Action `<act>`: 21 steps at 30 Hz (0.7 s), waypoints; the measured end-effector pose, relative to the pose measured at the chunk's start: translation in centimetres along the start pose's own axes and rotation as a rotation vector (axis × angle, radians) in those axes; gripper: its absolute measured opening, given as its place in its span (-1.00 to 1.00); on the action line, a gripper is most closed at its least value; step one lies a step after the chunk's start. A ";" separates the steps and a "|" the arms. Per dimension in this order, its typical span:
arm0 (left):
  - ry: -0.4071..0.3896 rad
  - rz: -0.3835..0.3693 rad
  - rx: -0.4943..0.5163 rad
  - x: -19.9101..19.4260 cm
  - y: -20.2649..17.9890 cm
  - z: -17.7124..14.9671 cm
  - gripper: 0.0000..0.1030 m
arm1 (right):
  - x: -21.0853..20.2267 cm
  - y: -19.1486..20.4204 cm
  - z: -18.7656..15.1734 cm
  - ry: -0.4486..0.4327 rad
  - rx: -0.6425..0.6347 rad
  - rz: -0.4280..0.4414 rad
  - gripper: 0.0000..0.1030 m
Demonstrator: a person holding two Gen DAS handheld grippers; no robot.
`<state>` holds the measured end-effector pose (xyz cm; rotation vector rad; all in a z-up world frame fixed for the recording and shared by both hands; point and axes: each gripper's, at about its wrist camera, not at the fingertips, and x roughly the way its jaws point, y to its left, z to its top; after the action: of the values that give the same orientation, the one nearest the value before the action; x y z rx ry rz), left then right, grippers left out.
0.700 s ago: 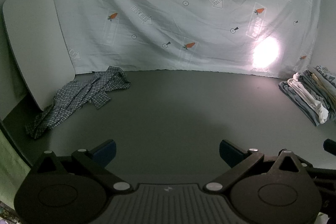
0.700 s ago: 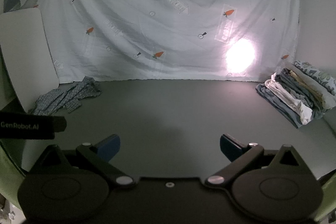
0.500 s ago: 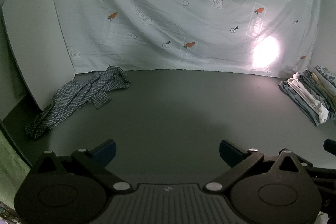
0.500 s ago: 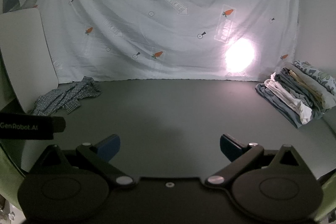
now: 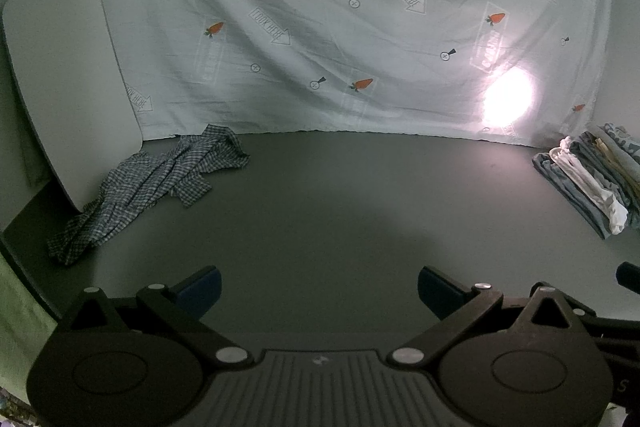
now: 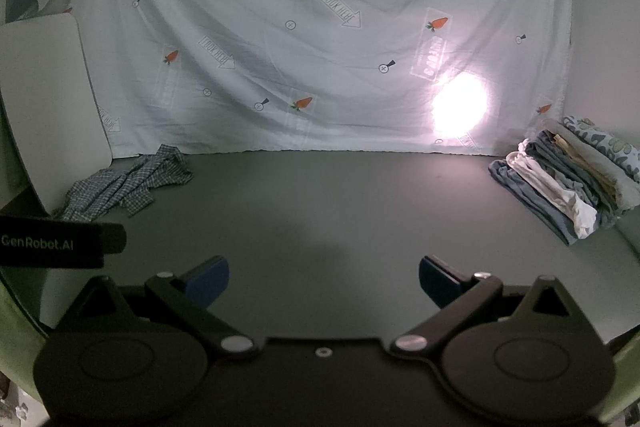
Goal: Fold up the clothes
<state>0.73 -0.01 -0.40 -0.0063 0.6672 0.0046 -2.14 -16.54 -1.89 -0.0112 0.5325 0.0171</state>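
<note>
A crumpled blue-and-white checked shirt [image 5: 156, 183] [image 6: 128, 183] lies at the far left of the dark grey table [image 5: 340, 211] [image 6: 340, 203], against a leaning white board. A stack of folded clothes [image 5: 592, 179] [image 6: 568, 183] sits at the far right. My left gripper [image 5: 318, 289] hovers over the near part of the table, open, nothing between its blue pads. My right gripper [image 6: 324, 279] is likewise open with nothing in it, well short of both the shirt and the stack. In the right wrist view the left gripper's body [image 6: 60, 245] shows at the left edge.
A white rounded board [image 5: 68, 87] [image 6: 48, 99] leans at the left end of the table. A pale sheet with carrot prints [image 5: 340, 27] [image 6: 320, 27] hangs behind the table, a bright lamp glow [image 5: 508, 99] shining through it at right.
</note>
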 end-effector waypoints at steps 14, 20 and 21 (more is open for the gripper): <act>-0.002 -0.003 -0.008 0.4 0.2 -0.1 1.00 | 0.5 0.6 0.1 -0.005 -0.006 -0.010 0.99; 0.004 0.004 -0.012 0.3 0.0 0.3 1.00 | 0.7 0.6 0.6 0.000 -0.013 -0.003 0.99; 0.006 0.005 -0.012 0.3 0.0 0.4 1.00 | 0.7 0.5 0.6 0.000 -0.013 -0.001 0.99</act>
<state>1.23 -0.03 -0.31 -0.0160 0.6730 0.0136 -1.21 -16.01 -1.69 -0.0243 0.5326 0.0192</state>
